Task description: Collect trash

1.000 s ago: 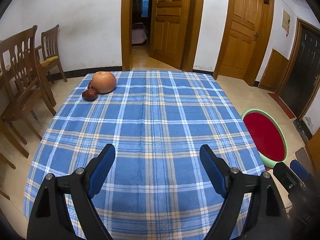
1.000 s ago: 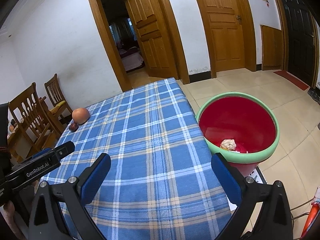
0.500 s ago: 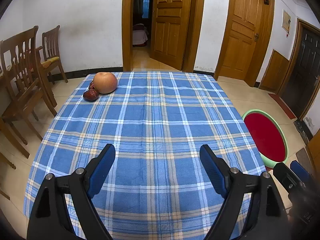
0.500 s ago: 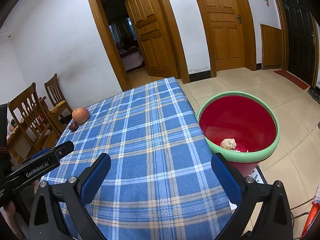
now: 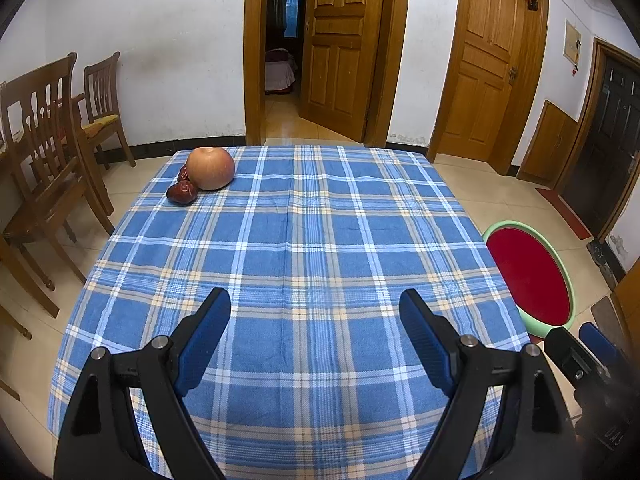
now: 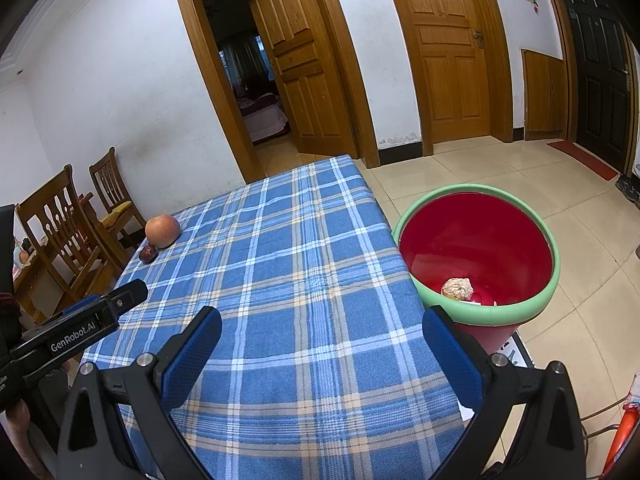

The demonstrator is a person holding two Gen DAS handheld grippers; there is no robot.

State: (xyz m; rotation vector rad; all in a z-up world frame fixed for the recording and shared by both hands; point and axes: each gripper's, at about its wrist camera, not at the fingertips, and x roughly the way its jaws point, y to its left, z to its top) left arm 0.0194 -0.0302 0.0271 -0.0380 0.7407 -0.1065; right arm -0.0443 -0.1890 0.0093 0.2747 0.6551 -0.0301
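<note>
Resting at the table's far left corner, an apple [image 5: 210, 168] touches dark dates [image 5: 182, 192]. Both the left gripper [image 5: 314, 332] and the right gripper [image 6: 322, 346] gape empty. Only the right wrist view reveals crumpled trash [image 6: 457, 289] inside the red bin [image 6: 476, 312].

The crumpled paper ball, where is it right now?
In the right wrist view, the crumpled paper ball lies inside the red bin, low against its near wall, on the floor right of the table.
</note>
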